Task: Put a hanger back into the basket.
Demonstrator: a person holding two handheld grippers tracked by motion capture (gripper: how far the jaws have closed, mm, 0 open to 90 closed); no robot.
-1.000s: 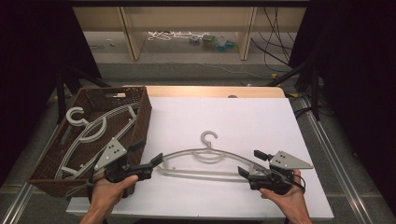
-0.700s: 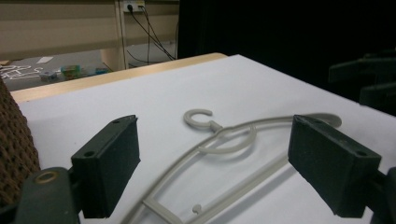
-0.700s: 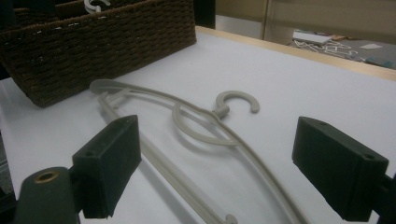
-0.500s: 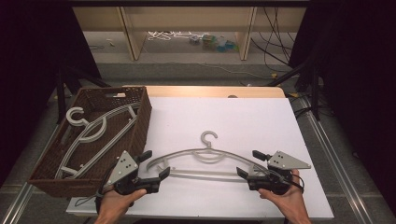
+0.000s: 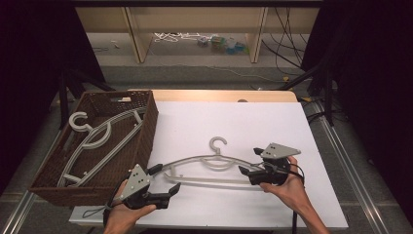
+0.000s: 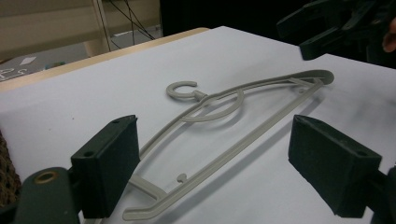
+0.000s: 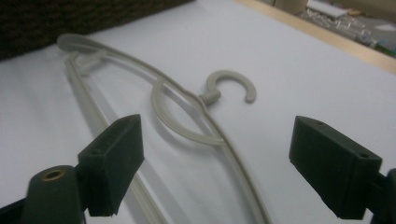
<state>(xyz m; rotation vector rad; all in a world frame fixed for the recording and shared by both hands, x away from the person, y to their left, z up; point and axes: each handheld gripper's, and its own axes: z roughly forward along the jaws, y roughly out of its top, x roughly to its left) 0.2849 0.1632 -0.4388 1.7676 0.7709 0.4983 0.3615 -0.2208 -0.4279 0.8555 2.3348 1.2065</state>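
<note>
A grey plastic hanger (image 5: 209, 165) lay flat on the white table sheet (image 5: 234, 122), just right of a brown wicker basket (image 5: 146, 126) that already held other hangers (image 5: 97, 139), as a person brought a gripper to each of its ends. The left gripper (image 5: 168, 180) stood with its jaws wide apart and gripping nothing, the hanger's near end lying on the sheet between them in the left gripper view (image 6: 154, 205). The right gripper (image 5: 246, 173) was likewise spread wide and empty, its jaws straddling the opposite shoulder of the hanger (image 7: 196, 116) without touching it. To do the step well, each gripper would probably need to come down low enough for its pads to close on the thin arm rather than skid over it, both gripping near the tips so the hanger lifted level and did not swing. The hanger itself was a slim, pale grey moulding: a curved top arm, a straight lower bar, a small loop under the neck and an open round hook (image 5: 219, 145) pointing toward the far edge of the table. Small pegs stood out along the bar (image 6: 182, 177). It looked light and somewhat flexible, likely to bend if pinched at one end alone
</note>
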